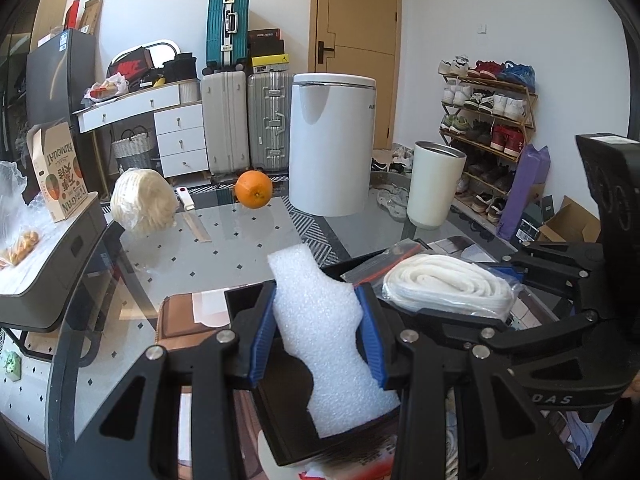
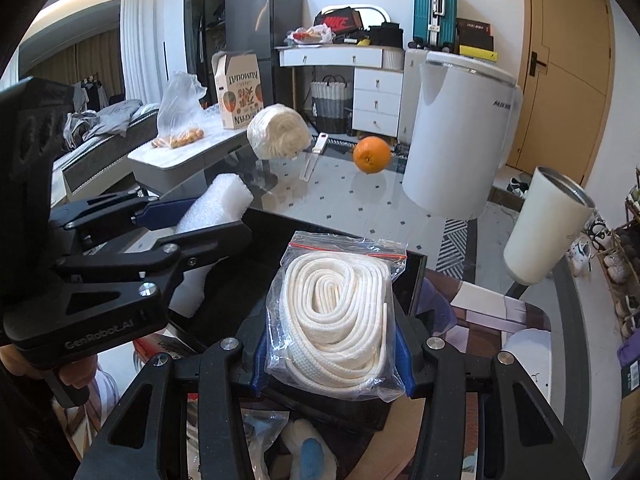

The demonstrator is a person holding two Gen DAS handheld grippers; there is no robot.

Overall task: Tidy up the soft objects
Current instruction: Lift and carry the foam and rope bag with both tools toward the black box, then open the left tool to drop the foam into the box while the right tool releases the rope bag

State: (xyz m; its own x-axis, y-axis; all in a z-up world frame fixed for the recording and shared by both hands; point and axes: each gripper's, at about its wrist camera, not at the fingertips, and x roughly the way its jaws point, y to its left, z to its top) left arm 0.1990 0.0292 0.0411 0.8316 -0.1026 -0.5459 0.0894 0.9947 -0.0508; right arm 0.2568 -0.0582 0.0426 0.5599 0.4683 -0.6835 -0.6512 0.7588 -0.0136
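Observation:
My left gripper (image 1: 320,332) is shut on a white foam piece (image 1: 316,304), its blue pads pressing both sides. The foam's lower end hangs inside an open black box (image 1: 280,424). My right gripper (image 2: 332,360) is shut on a clear zip bag of coiled white rope (image 2: 336,312), held over the same black box (image 2: 272,236). The two grippers are side by side. The left gripper (image 2: 200,220) with the foam piece (image 2: 224,196) shows at the left of the right wrist view. The bag of rope (image 1: 452,284) shows at the right of the left wrist view.
Farther back on the glass table (image 1: 224,248) are a wrapped cream yarn ball (image 1: 142,204), an orange (image 1: 254,189), a white-handled tool (image 1: 192,216), a big white bin (image 1: 332,140) and a white tumbler (image 1: 436,184). A grey side table (image 1: 48,264) stands at the left.

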